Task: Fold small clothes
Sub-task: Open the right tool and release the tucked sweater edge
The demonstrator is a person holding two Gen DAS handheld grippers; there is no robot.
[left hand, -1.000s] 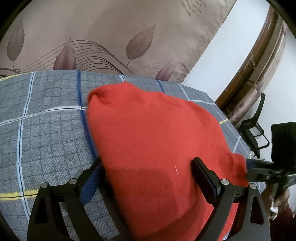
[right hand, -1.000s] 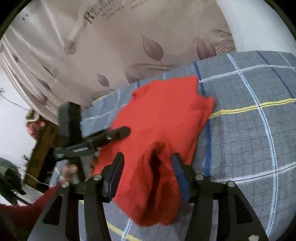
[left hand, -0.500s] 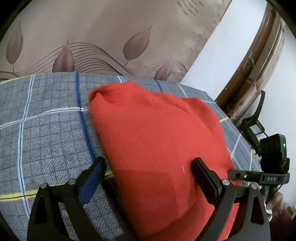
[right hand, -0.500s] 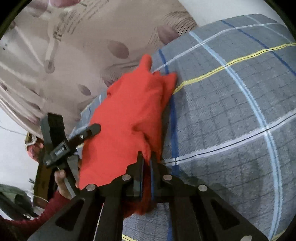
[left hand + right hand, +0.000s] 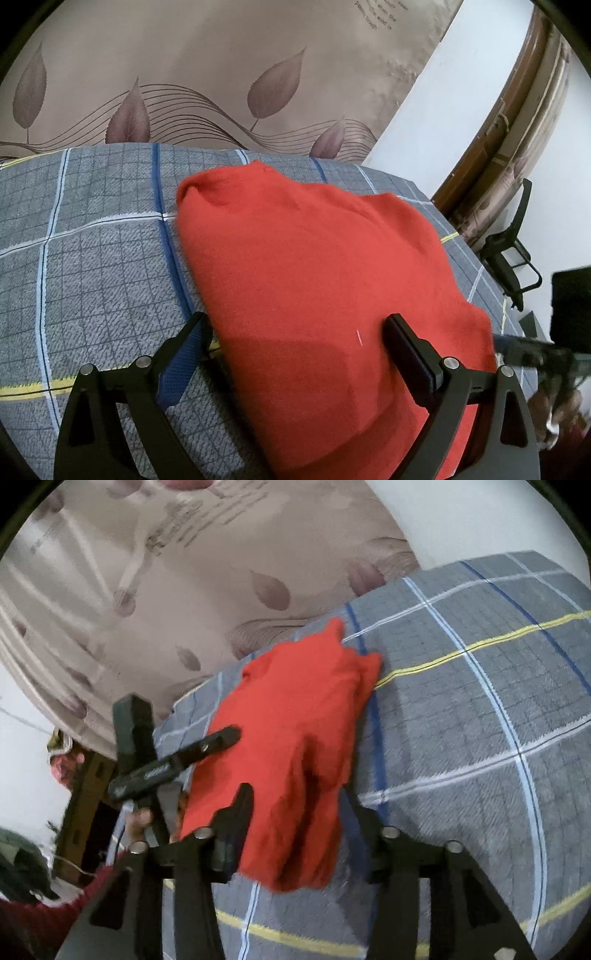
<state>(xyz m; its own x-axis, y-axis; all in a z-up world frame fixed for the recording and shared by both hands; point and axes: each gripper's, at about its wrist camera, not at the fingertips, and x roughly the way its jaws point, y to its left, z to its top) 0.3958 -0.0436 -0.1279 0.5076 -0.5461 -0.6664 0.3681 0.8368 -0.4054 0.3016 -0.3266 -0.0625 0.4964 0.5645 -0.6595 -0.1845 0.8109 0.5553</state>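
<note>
Here, soft red knit garment (image 5: 325, 280) on checked bedsheet (image 5: 92, 266); both tongs (image 5: 295, 332) (image 5: 295, 808) apart.

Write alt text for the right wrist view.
A rumpled red garment lies on a grey plaid bedsheet, between the open right gripper fingers. The left gripper reaches its far edge; a leaf-patterned curtain hangs behind.

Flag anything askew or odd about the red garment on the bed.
The red garment lies bunched, not flat: a deep crease runs down its near end between the right gripper fingers, and its far corners poke up unevenly. No damage visible.
</note>
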